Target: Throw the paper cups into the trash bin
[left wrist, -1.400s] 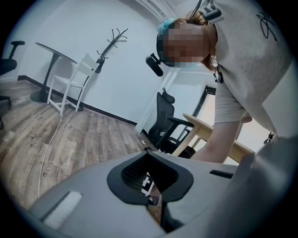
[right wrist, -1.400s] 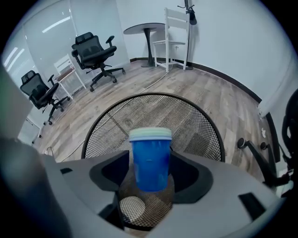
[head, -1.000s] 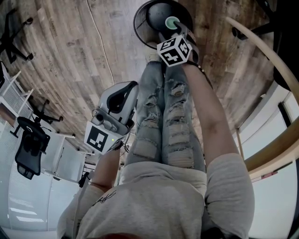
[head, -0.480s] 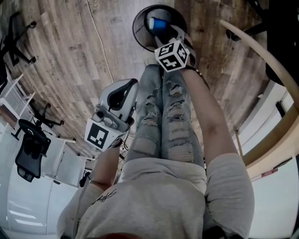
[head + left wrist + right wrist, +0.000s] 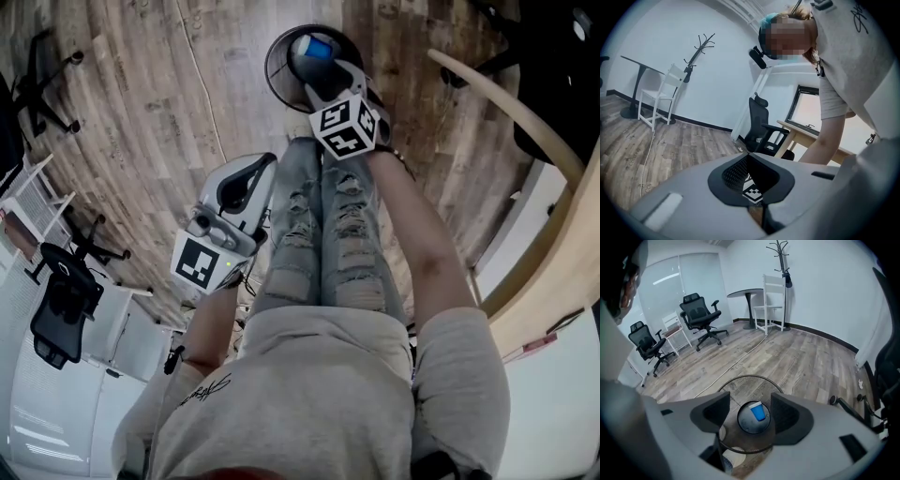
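The blue paper cup (image 5: 759,412) lies on its side at the bottom of the round black wire-mesh trash bin (image 5: 750,377), so this drop looks finished. Directly above it hangs the right gripper (image 5: 750,401), its fingers spread wide and empty. It should lift straight up, clear of the rim. The left gripper (image 5: 749,160) hangs at the person's side, fingers together on nothing.

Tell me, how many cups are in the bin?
1. A blue cup lies on the bottom of the bin, straight under the open right gripper. Others may hide behind the gripper.
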{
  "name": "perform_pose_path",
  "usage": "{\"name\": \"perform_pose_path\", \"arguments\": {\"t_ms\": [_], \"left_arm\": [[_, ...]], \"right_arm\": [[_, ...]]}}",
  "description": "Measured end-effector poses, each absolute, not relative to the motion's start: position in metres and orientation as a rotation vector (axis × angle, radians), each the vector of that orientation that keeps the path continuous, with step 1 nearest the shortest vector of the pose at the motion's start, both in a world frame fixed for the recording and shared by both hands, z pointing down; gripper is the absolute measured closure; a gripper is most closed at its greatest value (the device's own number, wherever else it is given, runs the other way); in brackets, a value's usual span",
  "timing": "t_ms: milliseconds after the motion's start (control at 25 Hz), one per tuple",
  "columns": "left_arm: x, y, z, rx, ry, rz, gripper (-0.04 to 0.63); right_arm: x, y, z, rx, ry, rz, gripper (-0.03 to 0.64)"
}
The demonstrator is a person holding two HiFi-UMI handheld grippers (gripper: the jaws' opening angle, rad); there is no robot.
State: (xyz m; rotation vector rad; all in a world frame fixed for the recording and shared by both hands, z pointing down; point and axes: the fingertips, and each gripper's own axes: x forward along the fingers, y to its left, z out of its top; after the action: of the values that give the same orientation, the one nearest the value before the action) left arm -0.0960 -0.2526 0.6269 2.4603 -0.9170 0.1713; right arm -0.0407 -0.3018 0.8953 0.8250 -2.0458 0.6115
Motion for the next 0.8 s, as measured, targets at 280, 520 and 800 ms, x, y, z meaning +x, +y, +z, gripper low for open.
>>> {"name": "perform_pose_path", "arguments": {"t_ms": [280, 520, 800], "left_arm": [[-0.090, -0.259, 0.610, 2.483, -0.917, 0.168, 0.592], [-0.084, -0.262, 0.592, 2.518, -0.906, 0.169, 0.592], [-0.085, -0.266, 0.571, 2.547, -0.909, 0.178, 0.592]], "right_arm": [[-0.033, -0.297, 0.865, 0.821, -2.067, 0.584, 0.348], [-0.029, -0.295, 0.831, 0.845, -2.102, 0.592, 0.348], [-0.032, -0.299, 0.791, 0.902, -2.147, 0.621, 0.350]]}}
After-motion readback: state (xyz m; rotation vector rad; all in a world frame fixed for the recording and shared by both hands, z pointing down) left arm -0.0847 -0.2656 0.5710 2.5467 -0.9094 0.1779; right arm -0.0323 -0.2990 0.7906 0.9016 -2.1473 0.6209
